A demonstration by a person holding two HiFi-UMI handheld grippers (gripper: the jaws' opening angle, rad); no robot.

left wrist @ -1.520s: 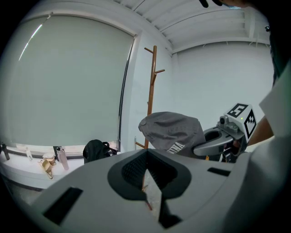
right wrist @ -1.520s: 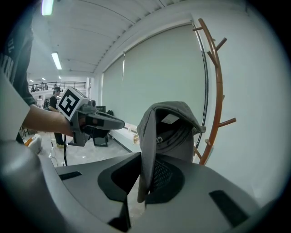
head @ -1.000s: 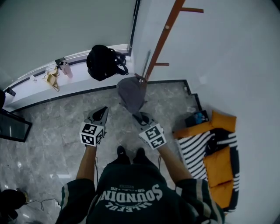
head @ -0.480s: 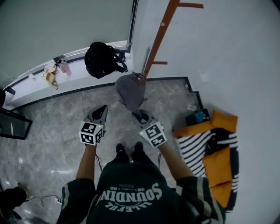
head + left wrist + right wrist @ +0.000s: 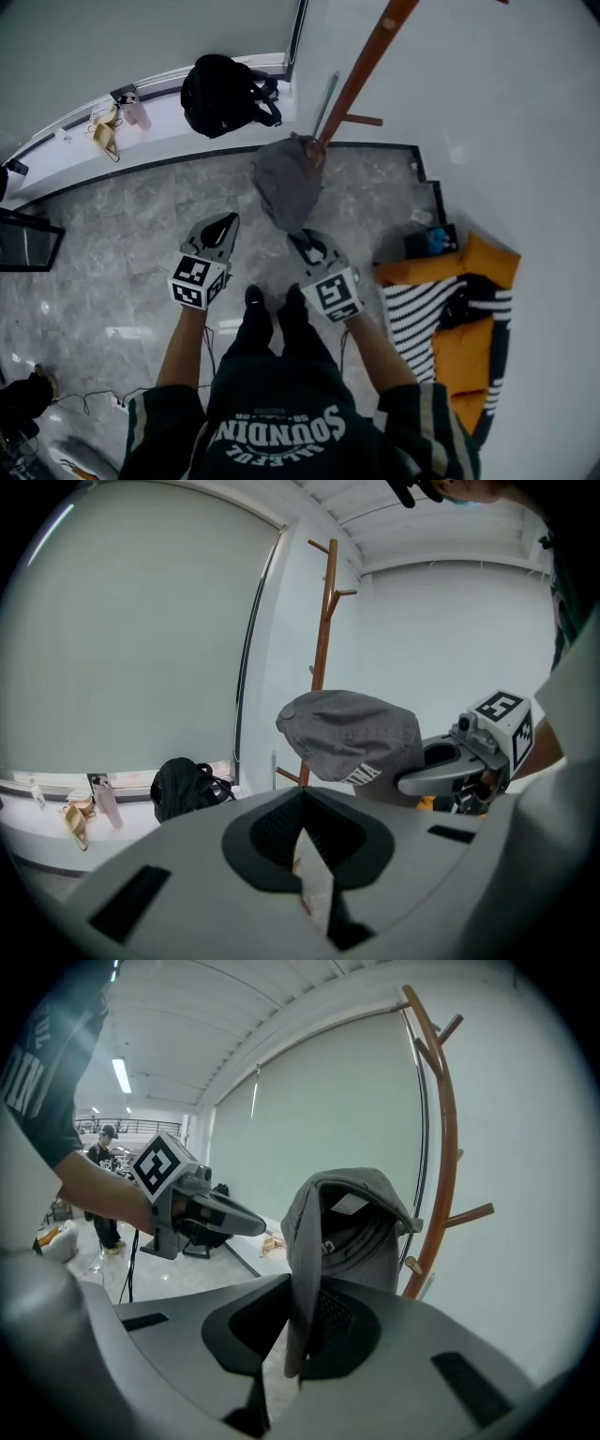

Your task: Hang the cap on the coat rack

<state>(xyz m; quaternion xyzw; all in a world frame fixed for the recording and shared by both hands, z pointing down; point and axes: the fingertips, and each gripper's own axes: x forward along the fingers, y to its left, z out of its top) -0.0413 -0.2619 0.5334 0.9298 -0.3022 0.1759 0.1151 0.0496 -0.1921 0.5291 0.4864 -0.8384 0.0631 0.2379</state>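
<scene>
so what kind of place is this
Probably a room corner set up like an entryway: a wooden coat rack standing in the corner, a stone-tiled floor, and a black backpack on the window ledge.

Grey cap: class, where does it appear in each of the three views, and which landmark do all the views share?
Head view: grey cap at upper centre, just ahead of the right gripper.
Left gripper view: centre right, above the jaws.
Right gripper view: centre, brim pinched between the jaws.
Shared landmark: the wooden coat rack, right behind the cap.
</scene>
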